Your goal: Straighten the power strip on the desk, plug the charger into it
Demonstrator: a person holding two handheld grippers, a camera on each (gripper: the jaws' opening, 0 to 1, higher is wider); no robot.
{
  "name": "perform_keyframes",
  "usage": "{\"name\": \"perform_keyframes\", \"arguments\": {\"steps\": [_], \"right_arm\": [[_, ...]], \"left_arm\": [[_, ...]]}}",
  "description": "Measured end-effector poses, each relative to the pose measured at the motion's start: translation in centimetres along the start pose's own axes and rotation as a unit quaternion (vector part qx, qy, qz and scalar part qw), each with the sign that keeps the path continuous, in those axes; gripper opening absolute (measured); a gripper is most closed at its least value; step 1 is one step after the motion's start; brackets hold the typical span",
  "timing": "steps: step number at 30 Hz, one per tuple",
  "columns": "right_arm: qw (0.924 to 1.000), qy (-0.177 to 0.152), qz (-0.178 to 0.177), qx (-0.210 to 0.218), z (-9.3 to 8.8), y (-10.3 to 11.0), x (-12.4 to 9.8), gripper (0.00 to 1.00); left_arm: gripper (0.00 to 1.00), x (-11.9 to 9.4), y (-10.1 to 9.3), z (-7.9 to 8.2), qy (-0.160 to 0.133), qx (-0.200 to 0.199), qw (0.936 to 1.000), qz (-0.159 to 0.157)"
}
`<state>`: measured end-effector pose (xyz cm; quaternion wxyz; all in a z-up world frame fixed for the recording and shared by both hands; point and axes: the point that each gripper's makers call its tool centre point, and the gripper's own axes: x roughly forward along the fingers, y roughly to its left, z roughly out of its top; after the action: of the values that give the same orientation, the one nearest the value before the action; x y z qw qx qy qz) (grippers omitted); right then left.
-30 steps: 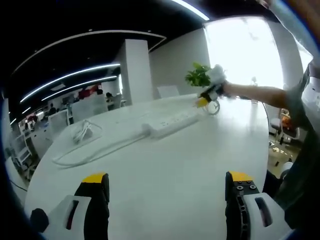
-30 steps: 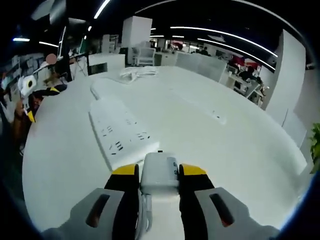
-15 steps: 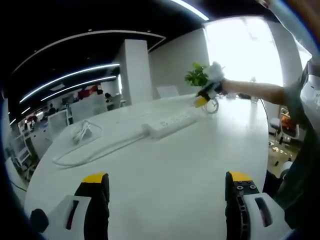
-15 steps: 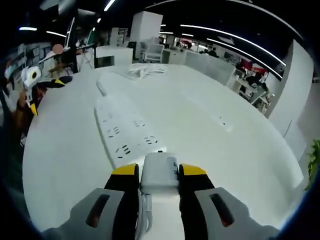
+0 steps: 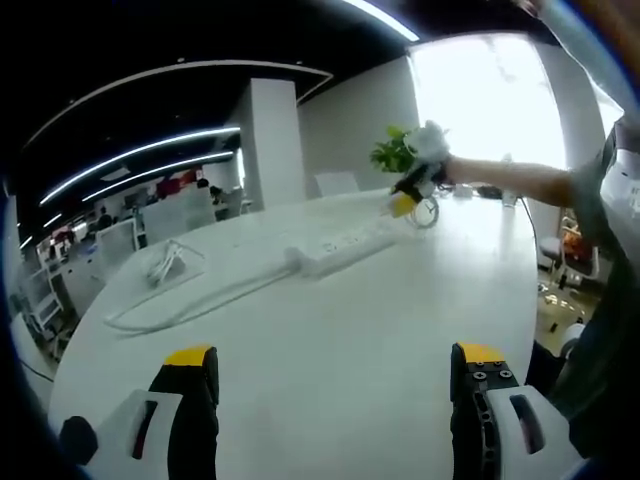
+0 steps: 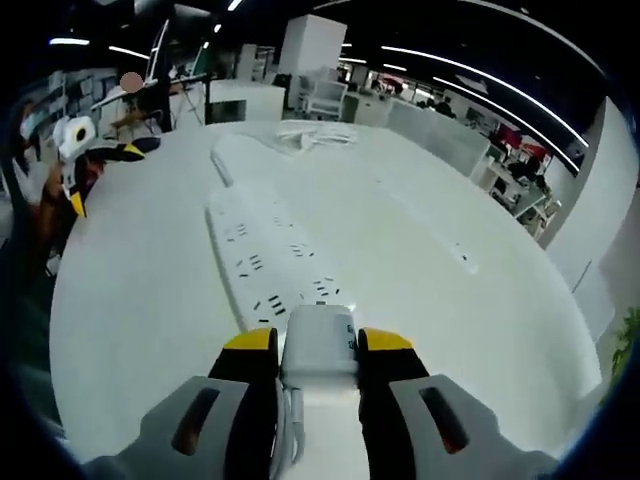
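White charger (image 6: 320, 342) is clamped in the right claw (image 6: 318, 352), just above the near end of the power strip (image 6: 268, 272) on the counter (image 6: 420, 290). Left claw (image 5: 335, 400) hangs wide open and empty, so I judge the plugging step is in hand; next the prongs must line up with a socket.

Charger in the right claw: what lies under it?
The charger, clamped in the right claw, hangs over the near end of the power strip on the white desk. The sockets directly beneath it and its prongs are hidden.
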<state>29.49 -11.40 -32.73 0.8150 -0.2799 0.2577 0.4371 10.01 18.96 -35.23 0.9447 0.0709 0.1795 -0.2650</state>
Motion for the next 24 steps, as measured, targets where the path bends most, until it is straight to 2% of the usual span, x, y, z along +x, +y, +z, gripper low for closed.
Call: {"name": "perform_keyframes", "arguments": {"steps": [11,24], "right_arm": [[0.9991,0.011,0.02,-0.037,0.8,1.8,-0.2,0.28],[0.9976,0.021,0.033,-0.058,1.1,2.5,0.2,0.28]], "left_arm": [[1.0,-0.1,0.1,-0.1,0.001,-0.002,1.0,0.002],[1.0,-0.2,0.2,-0.2,0.0,-0.003,1.0,0.002]]}}
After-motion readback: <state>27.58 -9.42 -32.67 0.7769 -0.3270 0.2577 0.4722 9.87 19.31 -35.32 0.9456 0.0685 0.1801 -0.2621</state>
